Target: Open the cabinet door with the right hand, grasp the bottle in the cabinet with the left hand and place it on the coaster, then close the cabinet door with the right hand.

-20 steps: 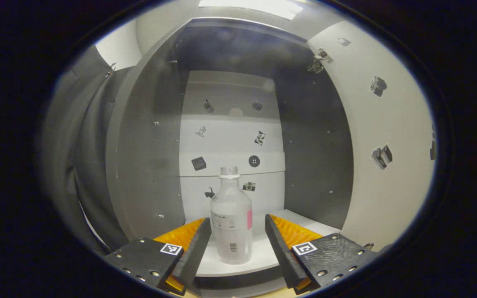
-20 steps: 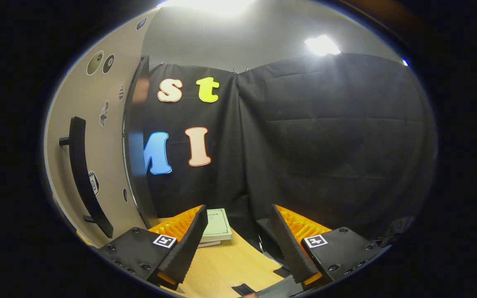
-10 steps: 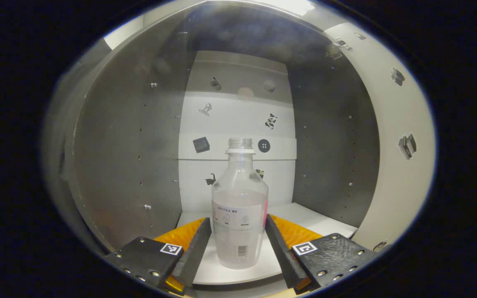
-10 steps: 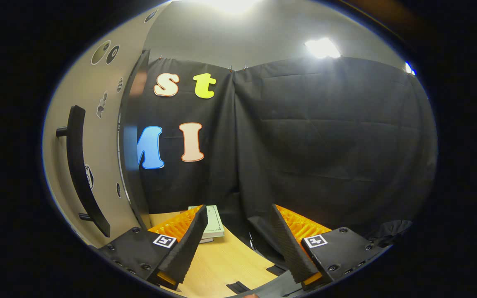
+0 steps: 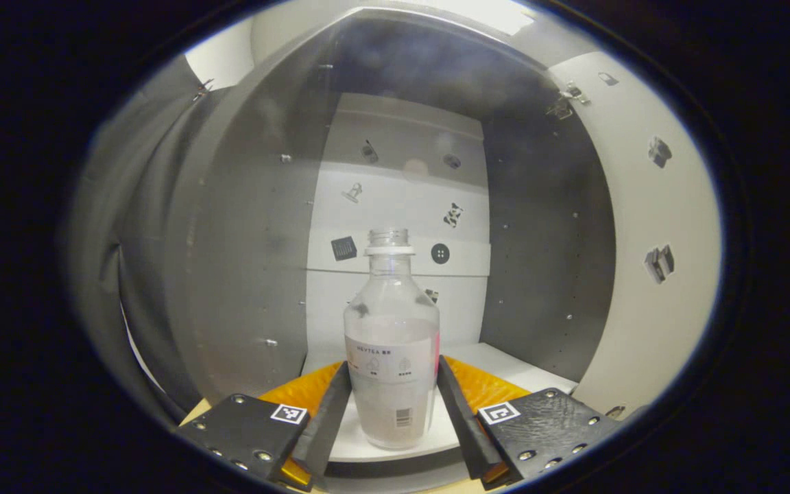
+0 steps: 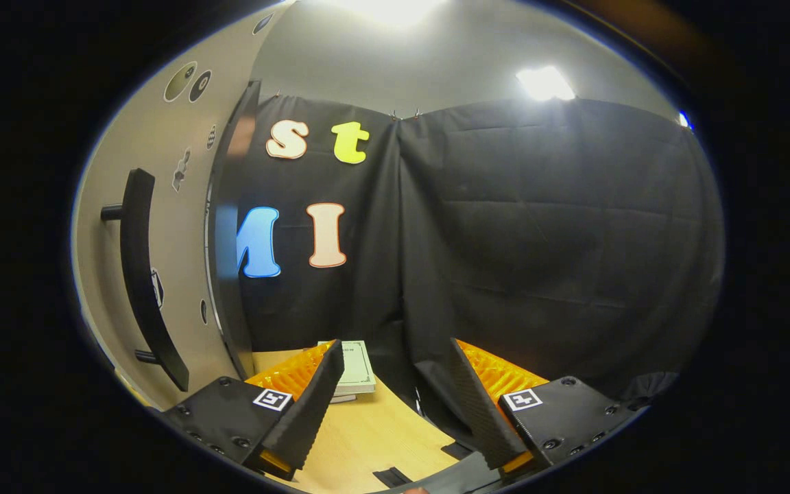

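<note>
Moved since half a second ago: left gripper [image 5: 393,405] fingers drawn in against the bottle's sides; camera aim shifted, so the grey cabinet interior [image 5: 244,261] sits a little differently. Right gripper view aim barely shifted

Item 1: clear plastic bottle, uncapped, white neck ring, pale label band with a pink edge [image 5: 391,343]. Upright on the white cabinet shelf [image 5: 505,367], near its front edge, between the left gripper's fingers. Label carries small print and a barcode; too small to make out

Item 2: left gripper. Jaws narrowed to the bottle's width, both fingers pressing its lower body

Item 3: right gripper [image 6: 395,405]. Jaws wide apart, holding nothing, over a light wooden tabletop [image 6: 367,439]

Item 4: beige cabinet door [image 6: 162,226], swung open, with a long black bar handle [image 6: 141,274], at the left of the right gripper view; its white inner face with hinge [image 5: 642,206] stands at the right of the left gripper view. Small picture stickers on the door and back panel

Item 5: pale green booklet [image 6: 355,363] flat on the tabletop by the black cloth wall [image 6: 539,240], in the right gripper view; cover print illegible
</note>
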Demonstrator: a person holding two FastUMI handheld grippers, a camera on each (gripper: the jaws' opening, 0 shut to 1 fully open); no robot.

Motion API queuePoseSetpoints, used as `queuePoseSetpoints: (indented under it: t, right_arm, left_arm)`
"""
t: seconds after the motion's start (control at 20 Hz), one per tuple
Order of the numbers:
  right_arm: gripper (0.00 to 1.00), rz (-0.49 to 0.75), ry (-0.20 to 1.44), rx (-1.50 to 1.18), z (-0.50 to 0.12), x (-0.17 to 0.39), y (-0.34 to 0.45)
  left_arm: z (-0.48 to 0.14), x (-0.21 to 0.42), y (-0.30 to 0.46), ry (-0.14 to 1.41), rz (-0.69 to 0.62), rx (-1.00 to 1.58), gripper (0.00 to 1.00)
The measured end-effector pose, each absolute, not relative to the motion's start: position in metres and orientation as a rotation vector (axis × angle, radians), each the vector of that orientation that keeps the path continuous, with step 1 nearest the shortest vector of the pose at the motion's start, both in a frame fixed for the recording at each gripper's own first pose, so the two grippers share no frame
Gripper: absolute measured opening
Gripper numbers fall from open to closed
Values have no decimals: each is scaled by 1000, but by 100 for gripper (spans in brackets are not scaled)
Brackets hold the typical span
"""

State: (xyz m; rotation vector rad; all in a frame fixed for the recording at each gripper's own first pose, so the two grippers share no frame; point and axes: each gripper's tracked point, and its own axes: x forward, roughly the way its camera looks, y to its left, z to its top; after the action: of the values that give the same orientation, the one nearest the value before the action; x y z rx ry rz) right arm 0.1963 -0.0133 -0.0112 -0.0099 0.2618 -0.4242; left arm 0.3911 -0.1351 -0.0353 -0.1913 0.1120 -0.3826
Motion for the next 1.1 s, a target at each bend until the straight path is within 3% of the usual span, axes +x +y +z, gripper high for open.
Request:
queuePoseSetpoints:
  t: [0.6,1.1]
  right_arm:
    - [94,-278,249,53,-12,199,-13]
    - [96,-147,281,38,-25,191,0]
  left_arm:
    - [-5,302,-54,53,-260,-168,74]
    - [-45,219,15,71,-141,-132,75]
